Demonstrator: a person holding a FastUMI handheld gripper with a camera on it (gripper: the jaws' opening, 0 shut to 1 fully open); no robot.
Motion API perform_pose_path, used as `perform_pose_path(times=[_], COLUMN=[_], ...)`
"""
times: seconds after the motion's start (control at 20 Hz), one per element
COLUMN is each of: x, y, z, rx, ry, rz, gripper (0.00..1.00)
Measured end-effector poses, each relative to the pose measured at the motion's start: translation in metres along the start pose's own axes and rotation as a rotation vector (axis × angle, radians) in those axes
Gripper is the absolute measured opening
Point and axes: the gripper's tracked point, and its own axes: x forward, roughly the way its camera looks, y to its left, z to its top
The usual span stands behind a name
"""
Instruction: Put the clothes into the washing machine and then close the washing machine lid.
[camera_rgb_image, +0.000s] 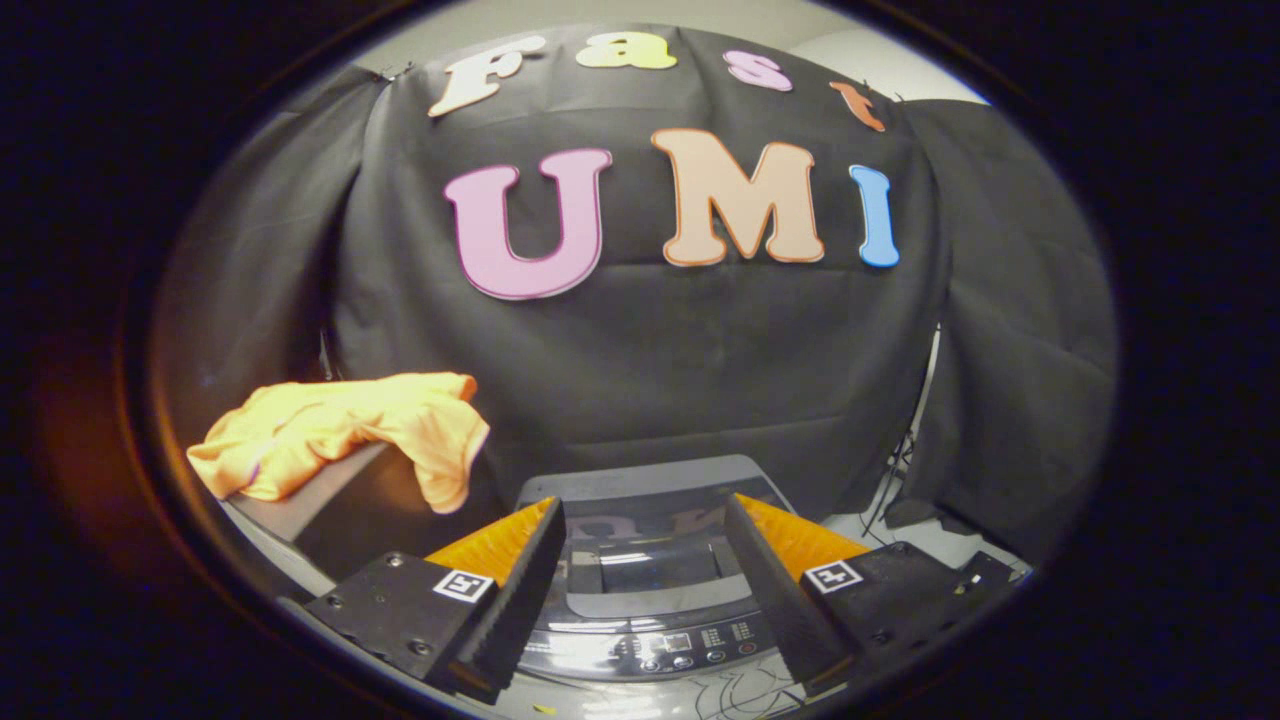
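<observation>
Between my spread fingers (645, 520), gripping nothing, I see the washing machine (645, 590), lid down, its near edge cut off. Orange clothes (340, 430) lie bunched on a ledge beyond the left finger.

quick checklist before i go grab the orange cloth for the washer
1. Gripper open, nothing between its fingers: ok.
2. Orange cloth in sight, draped over a ledge beside the washing machine: ok.
3. Cloth within the fingers' line: not ok, it lies off to their side.
4. Washer lid open to take the cloth: not ok, it looks shut.
5. Cloth free of snags: cannot tell.
</observation>
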Motion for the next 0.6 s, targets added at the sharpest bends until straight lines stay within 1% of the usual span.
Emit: perform_pose_path(times=[0.2, 0.35, 0.5, 0.6], x=[-0.023, -0.029, -0.025, -0.015], y=[0.013, 0.027, 0.033, 0.034], z=[0.033, 0.045, 0.039, 0.02], rx=[-0.015, -0.042, -0.092, -0.091], ry=[-0.054, -0.066, -0.061, -0.036], rz=[-0.007, 0.01, 0.013, 0.019], gripper=[0.97, 0.97, 0.98, 0.98])
